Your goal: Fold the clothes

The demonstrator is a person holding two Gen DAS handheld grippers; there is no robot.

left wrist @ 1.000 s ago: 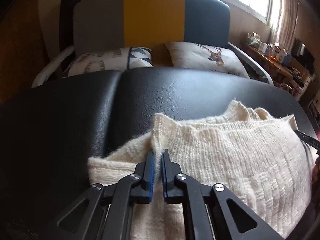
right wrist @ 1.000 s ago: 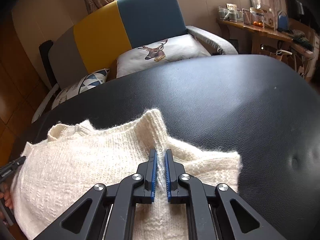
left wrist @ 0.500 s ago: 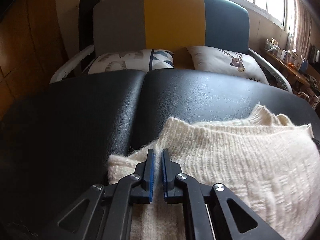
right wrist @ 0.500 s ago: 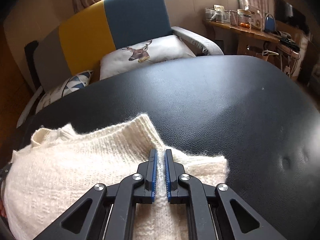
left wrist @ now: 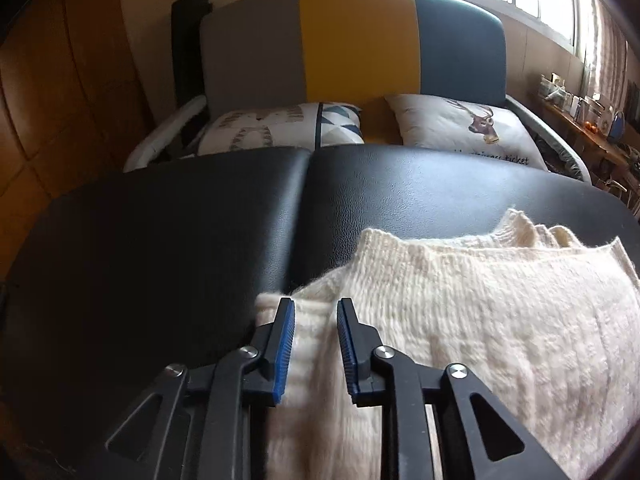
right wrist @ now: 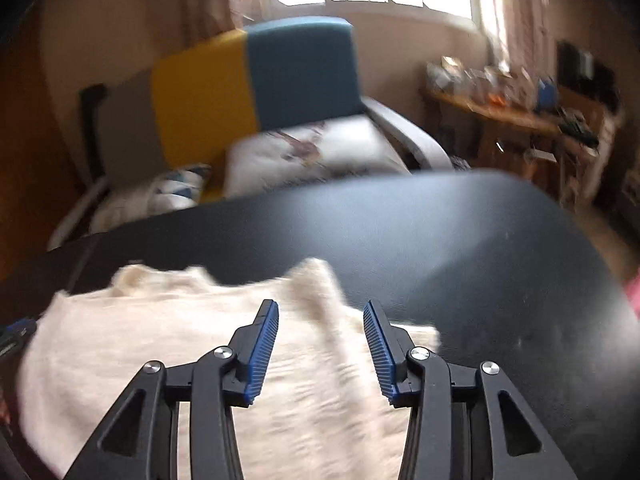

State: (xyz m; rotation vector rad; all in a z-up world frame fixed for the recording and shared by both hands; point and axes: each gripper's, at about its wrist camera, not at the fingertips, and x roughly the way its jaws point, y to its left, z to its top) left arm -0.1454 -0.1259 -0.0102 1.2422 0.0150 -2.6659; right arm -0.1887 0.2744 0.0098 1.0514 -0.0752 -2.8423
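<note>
Bare tabletop [left wrist: 160,240] beyond, seemingly unobstructed

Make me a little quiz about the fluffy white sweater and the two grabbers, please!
1. True or false: the right gripper is clamped on the sweater.
2. What is the sweater lying on: A) the black padded table, B) the deer cushion, C) the floor?
3. Which gripper is open wider?

Key
1. False: its jaws stand apart.
2. A.
3. The right one; the left gripper shows a narrower gap.
</note>
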